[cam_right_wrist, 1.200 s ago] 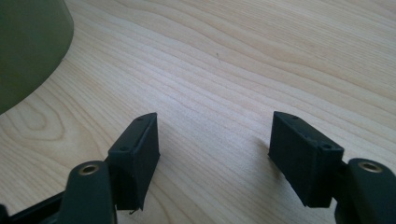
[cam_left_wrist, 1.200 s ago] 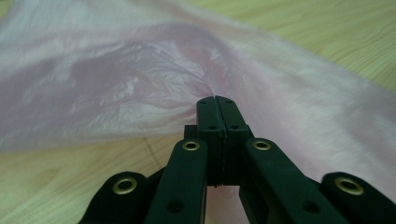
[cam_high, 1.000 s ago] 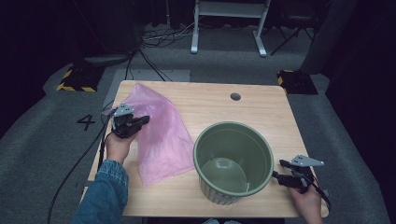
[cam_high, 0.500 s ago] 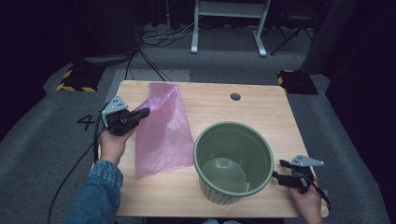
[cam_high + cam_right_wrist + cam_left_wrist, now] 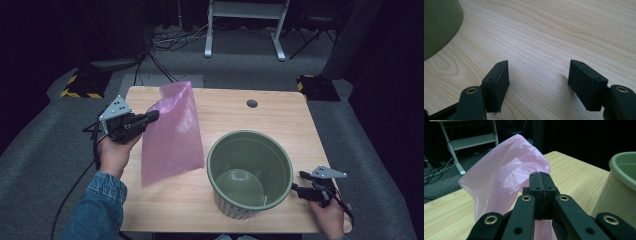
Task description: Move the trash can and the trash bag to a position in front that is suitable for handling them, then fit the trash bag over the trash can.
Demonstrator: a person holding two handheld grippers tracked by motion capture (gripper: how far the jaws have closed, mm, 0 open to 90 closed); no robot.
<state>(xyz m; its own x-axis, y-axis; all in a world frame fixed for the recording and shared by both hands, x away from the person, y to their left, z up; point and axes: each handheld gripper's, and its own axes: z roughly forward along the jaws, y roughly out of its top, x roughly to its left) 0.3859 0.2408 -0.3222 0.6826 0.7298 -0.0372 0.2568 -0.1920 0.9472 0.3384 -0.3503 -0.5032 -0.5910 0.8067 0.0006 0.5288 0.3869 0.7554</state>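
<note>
A thin pink plastic bag (image 5: 172, 132) hangs lifted off the wooden table (image 5: 235, 115), its lower end still near the tabletop. My left gripper (image 5: 154, 116) is shut on the bag's upper edge at the left side of the table; in the left gripper view the jaws (image 5: 540, 182) meet with the pink bag (image 5: 504, 177) pinched between them. A green bucket (image 5: 250, 170) stands at the front right of the table. My right gripper (image 5: 299, 186) rests low just right of the bucket, open, with bare table (image 5: 544, 50) between its fingers (image 5: 497, 80).
A round cable hole (image 5: 252, 103) sits in the table's far right part. Beyond the table stand a white metal frame (image 5: 245, 25), cables on the grey floor and two black-and-yellow floor plates (image 5: 80, 85). The green bucket (image 5: 624, 187) rises close on the right in the left gripper view.
My left gripper has risen and pulled the pink bag up from lying flat on the table into a hanging sheet. The right gripper and the bucket have stayed put.
</note>
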